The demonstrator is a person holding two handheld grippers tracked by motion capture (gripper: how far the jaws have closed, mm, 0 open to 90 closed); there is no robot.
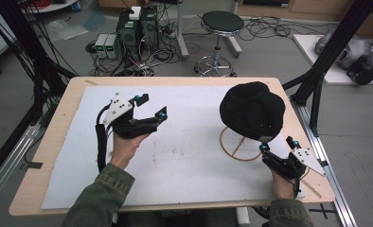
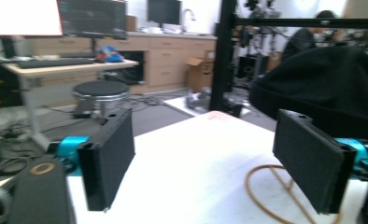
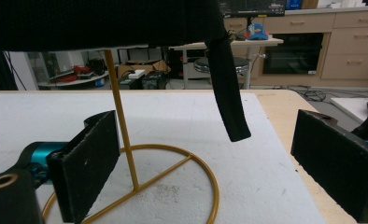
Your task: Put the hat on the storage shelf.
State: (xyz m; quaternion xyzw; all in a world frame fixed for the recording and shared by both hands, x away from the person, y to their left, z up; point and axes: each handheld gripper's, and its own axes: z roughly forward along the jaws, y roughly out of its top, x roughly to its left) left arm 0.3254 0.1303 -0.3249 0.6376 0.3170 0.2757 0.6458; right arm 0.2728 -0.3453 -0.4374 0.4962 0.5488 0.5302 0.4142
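In the high view, a wooden table [image 1: 52,142] carries a white sheet [image 1: 184,156] that covers most of its top. A black hat [image 1: 252,109] sits on a gold wire stand [image 1: 234,149] toward the right side of the sheet. The person's left hand [image 1: 124,150] holds the left gripper [image 1: 151,107] above the left part of the sheet, well apart from the hat, with its jaws spread and nothing between them. The right hand [image 1: 283,185] holds the right gripper [image 1: 277,144] near the table's right front edge, just beside the stand's round base and under the hat's near edge; its jaws are also spread and empty. Beyond the table a round stool [image 1: 221,22] stands on the floor among cables and computer boxes [image 1: 137,28].

In the left gripper view, the two black jaws stand wide apart over the white sheet. The hat [image 2: 331,88] and part of the stand's ring [image 2: 266,191] lie ahead at the right, behind the right-hand jaw.

In the right gripper view, the jaws are wide apart and low over the sheet. The stand [image 3: 126,140] rises between them, close to the left-hand jaw, its ring base resting on the sheet. The hat [image 3: 102,21] spans the top, and a black strap [image 3: 229,93] hangs down from it between the jaws, touching neither.
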